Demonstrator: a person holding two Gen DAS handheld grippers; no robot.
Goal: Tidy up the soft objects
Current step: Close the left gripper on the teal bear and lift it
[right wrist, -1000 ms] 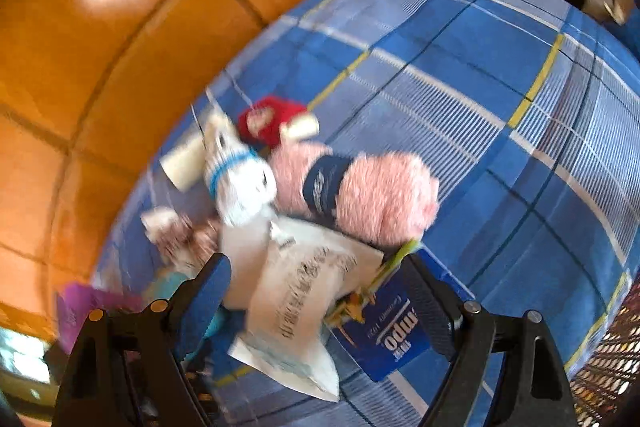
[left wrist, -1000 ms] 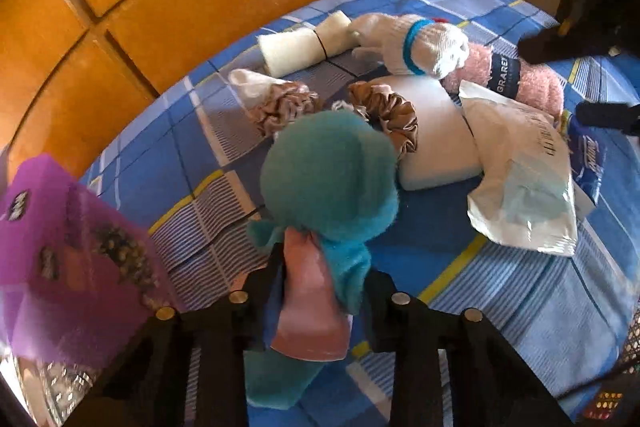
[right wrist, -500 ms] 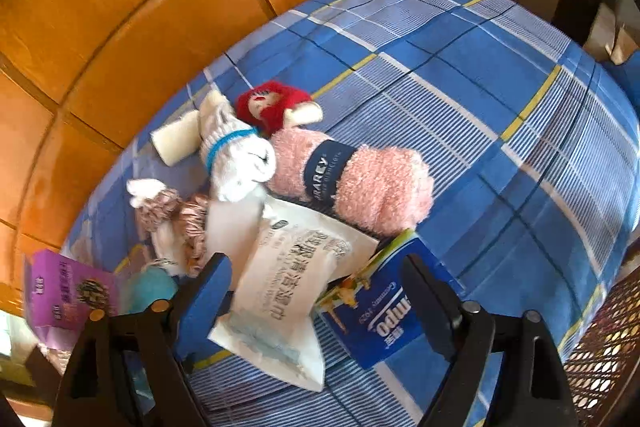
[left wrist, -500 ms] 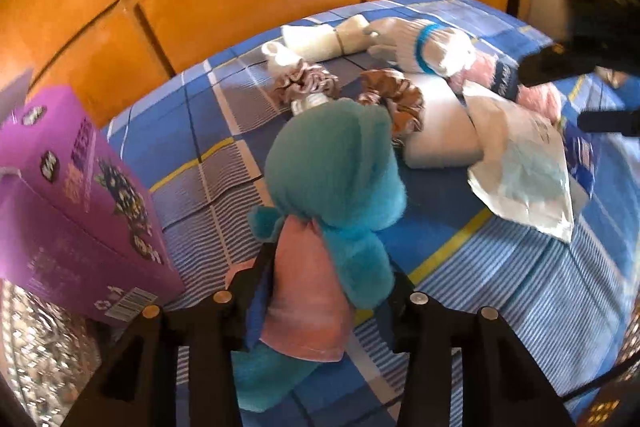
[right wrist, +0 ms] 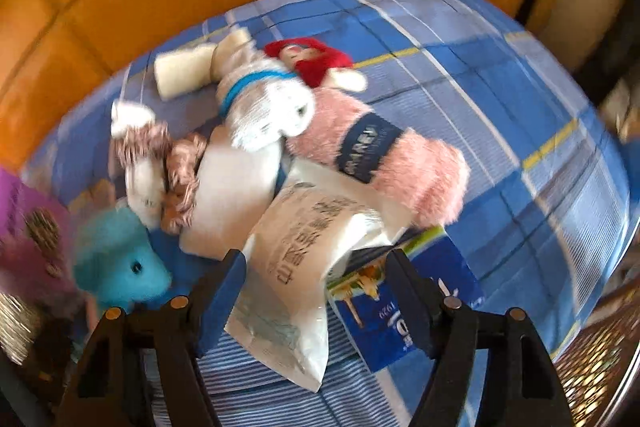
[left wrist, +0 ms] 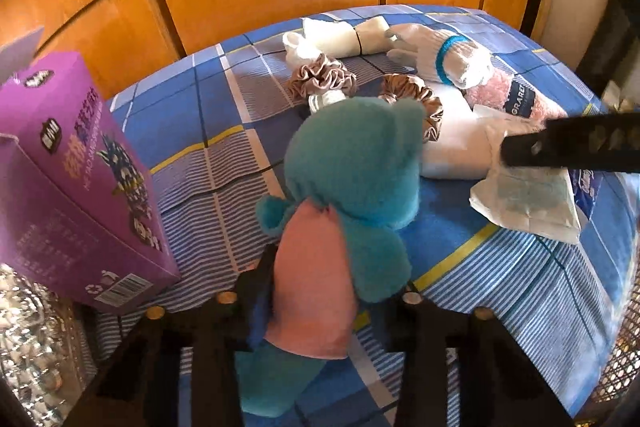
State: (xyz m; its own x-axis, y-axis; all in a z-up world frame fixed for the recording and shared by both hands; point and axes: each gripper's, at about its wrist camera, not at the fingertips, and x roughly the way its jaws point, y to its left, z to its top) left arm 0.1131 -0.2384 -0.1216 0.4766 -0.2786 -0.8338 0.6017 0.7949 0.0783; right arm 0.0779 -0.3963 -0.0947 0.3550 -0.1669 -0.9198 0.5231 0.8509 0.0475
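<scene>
Your left gripper (left wrist: 324, 291) is closing again on the teal plush toy (left wrist: 352, 163) after easing, while your right gripper (right wrist: 316, 291), moved in, narrows around the white crinkly plastic pouch (right wrist: 296, 267) at 12 o'clock, not yet pinching.

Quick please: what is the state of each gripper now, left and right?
Left gripper: closing on the teal plush toy, which it holds.
Right gripper: closing around the white packet, pads not yet pressing on it.

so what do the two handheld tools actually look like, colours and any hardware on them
Both look alike: black, angular plastic frames with two fingers each. The left tool shows four small brass-coloured round fasteners across its base. The right tool has blue pads on the inner faces of its fingers and brass and silver-coloured fasteners. No cables, markings, sleeves or hands are visible in either view.
</scene>
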